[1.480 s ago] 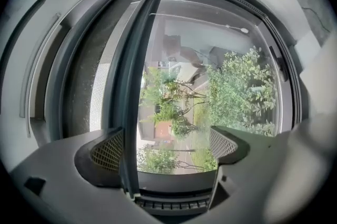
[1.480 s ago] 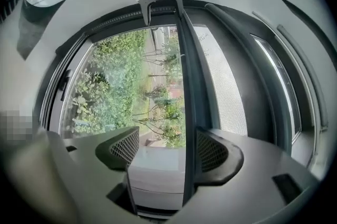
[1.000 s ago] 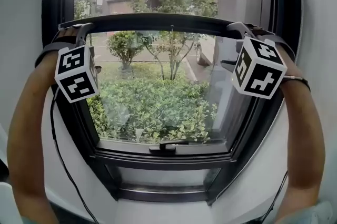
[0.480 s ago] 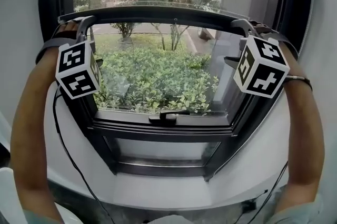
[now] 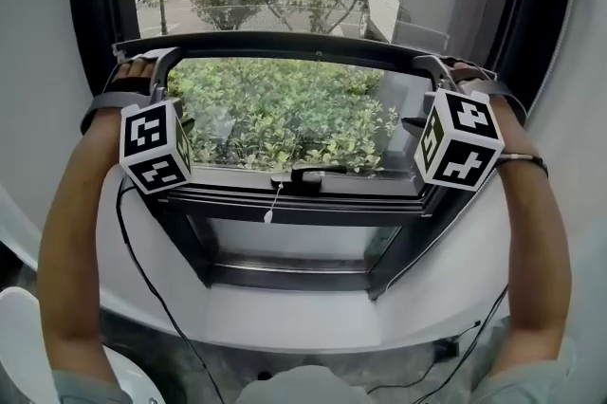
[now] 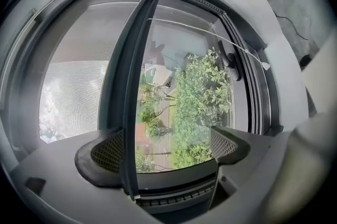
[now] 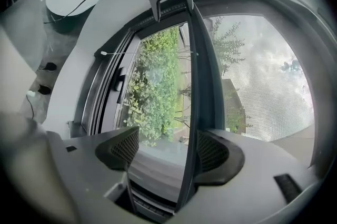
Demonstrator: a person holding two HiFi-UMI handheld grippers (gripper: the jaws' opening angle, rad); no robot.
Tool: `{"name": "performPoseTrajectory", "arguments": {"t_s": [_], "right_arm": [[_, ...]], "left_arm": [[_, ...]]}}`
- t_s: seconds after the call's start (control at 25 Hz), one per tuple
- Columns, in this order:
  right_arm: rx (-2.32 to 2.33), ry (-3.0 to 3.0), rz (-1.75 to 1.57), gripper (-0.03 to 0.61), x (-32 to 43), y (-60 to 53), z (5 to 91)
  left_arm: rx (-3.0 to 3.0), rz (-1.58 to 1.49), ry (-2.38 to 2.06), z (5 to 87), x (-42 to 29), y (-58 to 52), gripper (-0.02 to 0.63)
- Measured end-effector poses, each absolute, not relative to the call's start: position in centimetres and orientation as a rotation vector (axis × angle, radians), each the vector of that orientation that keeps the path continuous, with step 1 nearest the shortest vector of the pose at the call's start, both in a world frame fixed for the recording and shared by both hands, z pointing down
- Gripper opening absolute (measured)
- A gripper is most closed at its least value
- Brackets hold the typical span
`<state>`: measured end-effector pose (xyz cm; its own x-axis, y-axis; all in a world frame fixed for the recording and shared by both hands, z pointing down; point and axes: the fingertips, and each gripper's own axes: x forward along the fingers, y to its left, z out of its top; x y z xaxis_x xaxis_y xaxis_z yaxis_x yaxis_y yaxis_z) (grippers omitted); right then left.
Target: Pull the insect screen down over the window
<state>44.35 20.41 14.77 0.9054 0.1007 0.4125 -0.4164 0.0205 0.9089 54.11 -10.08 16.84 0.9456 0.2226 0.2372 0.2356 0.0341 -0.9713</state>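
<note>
Two ends of insect screen bar (image 5: 285,43) hooked: left gripper (image 6: 168,146) jaws apart, bar against one pad; right gripper (image 7: 167,150) likewise. Bar partway down window (image 5: 237,203). Mesh (image 6: 68,91) visible only in gripper views.

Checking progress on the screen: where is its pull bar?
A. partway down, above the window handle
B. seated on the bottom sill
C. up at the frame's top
A: the pull bar crosses the glass above the window handle, with shrubs showing below it.
</note>
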Motion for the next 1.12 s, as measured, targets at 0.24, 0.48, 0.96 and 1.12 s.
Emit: {"name": "performPoseTrajectory", "arguments": {"t_s": [0.24,0.48,0.96,1.12], "right_arm": [[1.502,-0.289,0.439,0.337,44.2,20.5,18.3],[1.522,-0.301,0.439,0.337,44.2,20.5,20.6],[1.521,-0.338,0.463,0.337,44.1,20.6,27.1],[1.52,-0.362,0.489,0.337,44.2,20.7,30.4]], "left_arm": [[-1.563,0.017,-0.363,19.9,54.2,-9.9,0.499],[-1.566,0.02,-0.368,22.2,54.1,-9.8,0.5],[-1.566,-0.026,-0.409,28.9,54.0,-9.7,0.5],[-1.565,-0.054,-0.436,32.1,53.8,-9.7,0.5]]}}
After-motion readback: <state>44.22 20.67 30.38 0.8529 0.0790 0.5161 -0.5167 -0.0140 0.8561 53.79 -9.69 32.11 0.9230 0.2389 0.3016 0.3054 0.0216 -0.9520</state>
